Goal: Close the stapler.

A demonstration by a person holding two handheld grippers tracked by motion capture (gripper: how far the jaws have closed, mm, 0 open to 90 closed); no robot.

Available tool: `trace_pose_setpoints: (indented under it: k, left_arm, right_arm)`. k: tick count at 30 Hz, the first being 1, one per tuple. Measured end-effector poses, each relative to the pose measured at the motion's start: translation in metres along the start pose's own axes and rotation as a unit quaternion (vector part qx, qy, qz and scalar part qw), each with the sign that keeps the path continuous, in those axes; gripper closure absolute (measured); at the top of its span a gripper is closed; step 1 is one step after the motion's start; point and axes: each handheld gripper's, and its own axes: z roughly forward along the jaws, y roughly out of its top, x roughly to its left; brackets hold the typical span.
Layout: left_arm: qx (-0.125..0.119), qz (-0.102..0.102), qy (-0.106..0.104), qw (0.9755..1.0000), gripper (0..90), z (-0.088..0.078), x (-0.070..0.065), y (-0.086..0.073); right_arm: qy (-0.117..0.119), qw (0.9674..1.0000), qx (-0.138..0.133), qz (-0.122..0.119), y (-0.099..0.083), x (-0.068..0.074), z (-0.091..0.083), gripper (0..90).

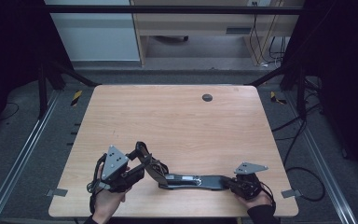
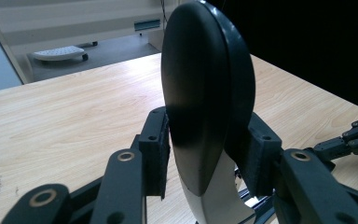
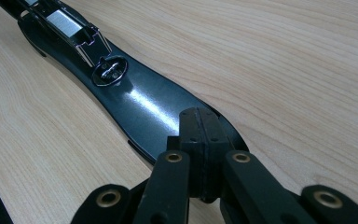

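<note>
Grippers — left (image 2: 209,163) clamps stapler (image 1: 186,179) head, right (image 3: 200,140) pressed closed on its base — near table (image 1: 177,121) edge.

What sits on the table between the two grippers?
In the high view, one long black tool spans it: left gripper clamps its raised padded end, right gripper presses the flat end.

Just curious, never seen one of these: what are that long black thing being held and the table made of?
The long black tool looks like glossy hard plastic or lacquered metal: it throws a bright highlight. Its clip looks like bare shiny metal. The rounded end in the left gripper's jaws is matte black, perhaps plastic or rubber. The table shows pale wood grain, possibly laminate.
</note>
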Motion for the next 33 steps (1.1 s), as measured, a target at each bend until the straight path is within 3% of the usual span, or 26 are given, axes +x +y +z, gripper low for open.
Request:
trace_pose_setpoints:
  k: [33]
  left_arm:
    - [-0.001, 0.038, 0.02, 0.9991, 58.2, 0.012, -0.027, 0.008]
  right_arm:
    - [-0.001, 1.0, 0.001, 0.002, 0.0, 0.0, 0.0, 90.0]
